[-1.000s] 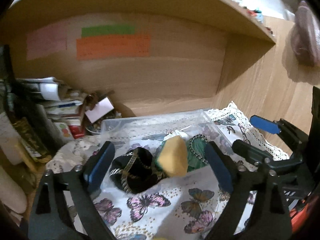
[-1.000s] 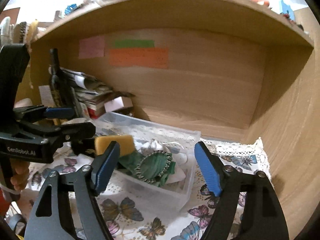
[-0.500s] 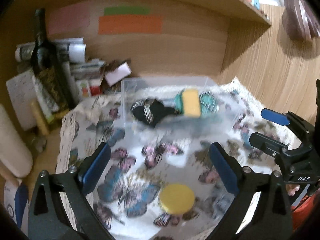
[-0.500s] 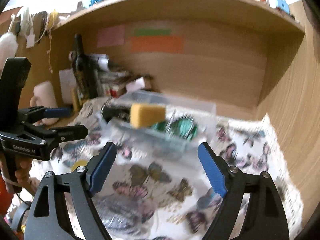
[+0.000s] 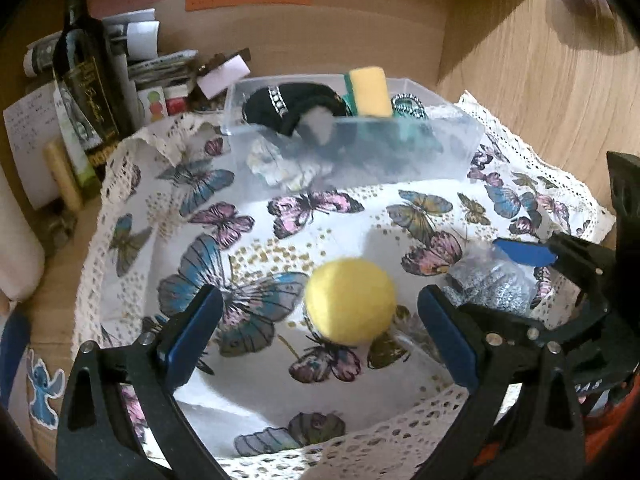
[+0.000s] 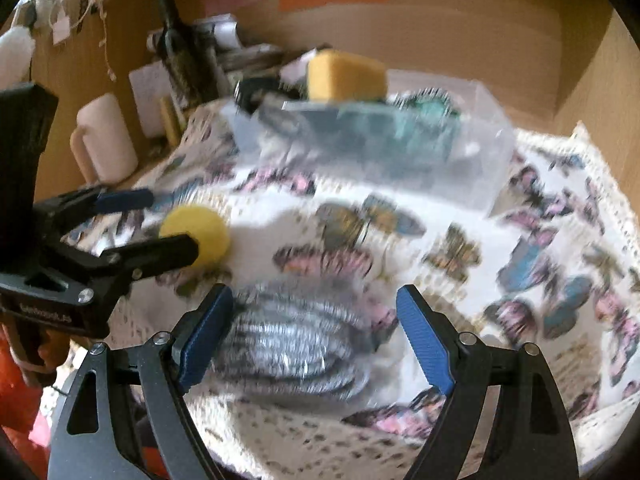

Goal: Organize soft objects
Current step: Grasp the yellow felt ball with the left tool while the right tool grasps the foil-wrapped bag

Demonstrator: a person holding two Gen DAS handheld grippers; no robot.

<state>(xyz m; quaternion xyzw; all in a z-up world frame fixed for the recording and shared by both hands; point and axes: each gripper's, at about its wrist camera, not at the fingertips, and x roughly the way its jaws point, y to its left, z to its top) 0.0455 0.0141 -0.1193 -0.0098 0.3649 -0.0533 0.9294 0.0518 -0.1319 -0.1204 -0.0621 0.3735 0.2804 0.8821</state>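
Note:
A round yellow sponge (image 5: pixel 350 301) lies on the butterfly cloth (image 5: pixel 248 240), between the open fingers of my left gripper (image 5: pixel 316 328). A silver steel-wool scrubber (image 6: pixel 292 344) lies between the open fingers of my right gripper (image 6: pixel 314 334); it also shows in the left wrist view (image 5: pixel 490 282). A clear plastic box (image 5: pixel 352 152) at the back holds a black scrunchie (image 5: pixel 292 106), a yellow-green sponge (image 5: pixel 370 90) and a green scrunchie (image 5: pixel 408 106). The left gripper (image 6: pixel 172 224) shows around the yellow sponge (image 6: pixel 200 236) in the blurred right wrist view.
A dark bottle (image 5: pixel 86 68), stacked papers and small boxes (image 5: pixel 160 68) crowd the back left. A pale mug (image 6: pixel 106 140) stands left of the cloth. Wooden walls close in the back and right. The cloth's lace edge (image 5: pixel 360 436) lies near me.
Both grippers pulled back from the box and dropped low over the cloth. The yellow sponge now sits between the left fingers, the steel scrubber between the right fingers.

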